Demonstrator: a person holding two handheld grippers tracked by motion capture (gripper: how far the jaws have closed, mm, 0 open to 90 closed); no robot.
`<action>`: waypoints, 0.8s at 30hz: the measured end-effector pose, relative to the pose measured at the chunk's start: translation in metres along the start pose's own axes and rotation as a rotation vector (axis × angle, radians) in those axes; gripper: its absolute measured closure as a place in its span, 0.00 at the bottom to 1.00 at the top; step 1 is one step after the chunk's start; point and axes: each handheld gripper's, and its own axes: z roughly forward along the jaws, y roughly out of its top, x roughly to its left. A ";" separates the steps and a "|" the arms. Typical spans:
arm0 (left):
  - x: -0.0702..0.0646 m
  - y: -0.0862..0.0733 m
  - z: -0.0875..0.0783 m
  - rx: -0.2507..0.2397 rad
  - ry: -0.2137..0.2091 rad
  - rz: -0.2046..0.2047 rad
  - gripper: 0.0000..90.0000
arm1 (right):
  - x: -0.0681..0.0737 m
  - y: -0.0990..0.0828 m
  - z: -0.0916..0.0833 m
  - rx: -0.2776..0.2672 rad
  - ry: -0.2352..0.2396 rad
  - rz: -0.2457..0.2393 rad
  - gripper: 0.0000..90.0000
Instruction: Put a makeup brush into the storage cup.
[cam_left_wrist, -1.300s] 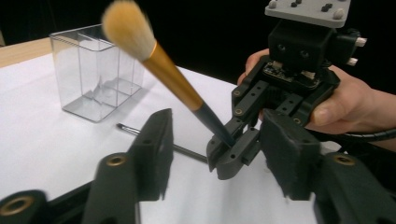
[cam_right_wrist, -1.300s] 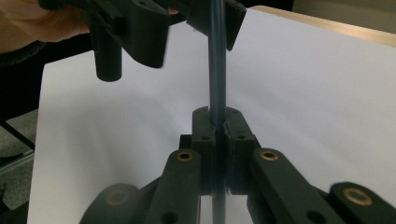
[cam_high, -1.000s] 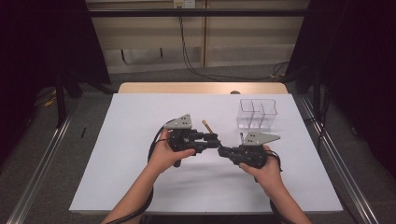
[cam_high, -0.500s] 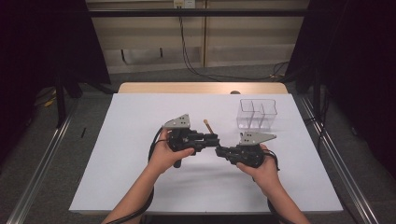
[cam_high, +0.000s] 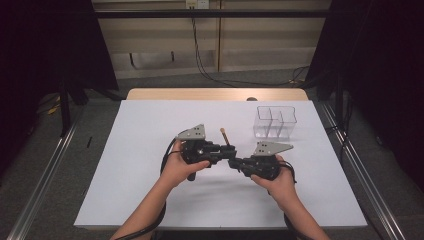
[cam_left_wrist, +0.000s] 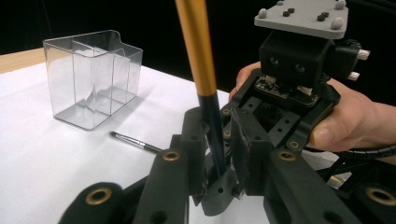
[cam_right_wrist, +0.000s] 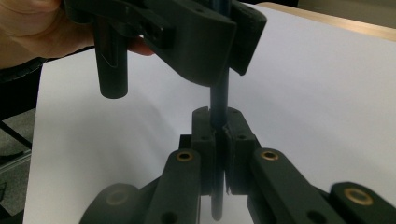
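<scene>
A brush (cam_high: 224, 136) with a gold upper handle (cam_left_wrist: 196, 46) and a dark lower shaft stands upright over the middle of the table. My right gripper (cam_right_wrist: 218, 126) is shut on the dark shaft, low down. My left gripper (cam_left_wrist: 217, 140) has its jaws around the same shaft just above and has just been closing. One pad (cam_left_wrist: 196, 135) touches the shaft, and a sliver of gap shows at the other. In the high view the left gripper (cam_high: 225, 151) and the right gripper (cam_high: 231, 161) meet tip to tip.
A clear plastic box (cam_high: 276, 121) with compartments stands at the back right, also seen in the left gripper view (cam_left_wrist: 93, 74). A thin dark brush (cam_left_wrist: 135, 141) lies on the white table cover (cam_high: 150, 190) in front of it.
</scene>
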 end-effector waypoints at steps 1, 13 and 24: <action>0.000 0.000 0.000 0.002 -0.003 -0.001 0.87 | 0.000 0.000 0.000 0.001 0.002 -0.001 0.95; -0.003 -0.001 0.006 -0.008 -0.006 -0.006 0.91 | 0.002 0.000 0.006 -0.022 0.010 0.021 0.94; -0.004 0.000 0.006 -0.012 -0.002 0.000 0.92 | 0.003 0.000 0.007 -0.035 0.026 0.032 0.91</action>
